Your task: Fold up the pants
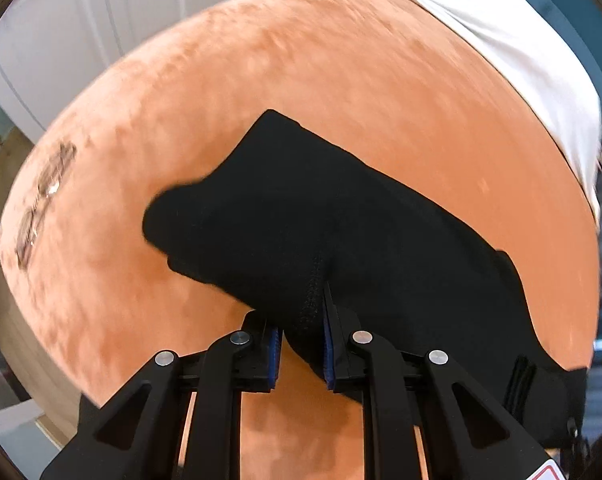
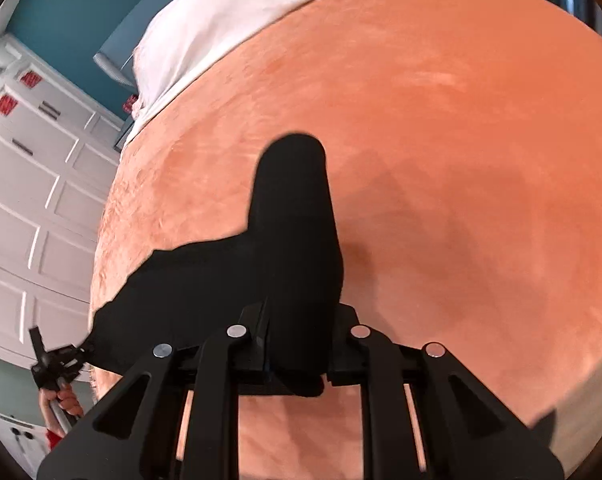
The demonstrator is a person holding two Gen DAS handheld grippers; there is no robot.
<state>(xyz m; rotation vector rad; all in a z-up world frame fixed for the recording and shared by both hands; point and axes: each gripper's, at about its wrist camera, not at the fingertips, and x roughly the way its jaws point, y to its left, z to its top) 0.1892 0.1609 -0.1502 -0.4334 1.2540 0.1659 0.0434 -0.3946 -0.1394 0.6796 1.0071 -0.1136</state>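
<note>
Both grippers, left gripper [image 1: 299,350] and right gripper [image 2: 299,354], are pinching the black pants [image 1: 341,232], so I'd keep the edge taut while laying it on the orange blanket [image 1: 301,80].

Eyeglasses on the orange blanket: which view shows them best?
Left wrist view only: the eyeglasses lie, blurred, on the orange blanket left of the black pants. The right wrist view shows no eyeglasses.

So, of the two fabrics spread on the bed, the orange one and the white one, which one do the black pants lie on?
The fuzzy orange blanket. The black pants lie on it; the white sheet is at its far edge, apart from them.
</note>
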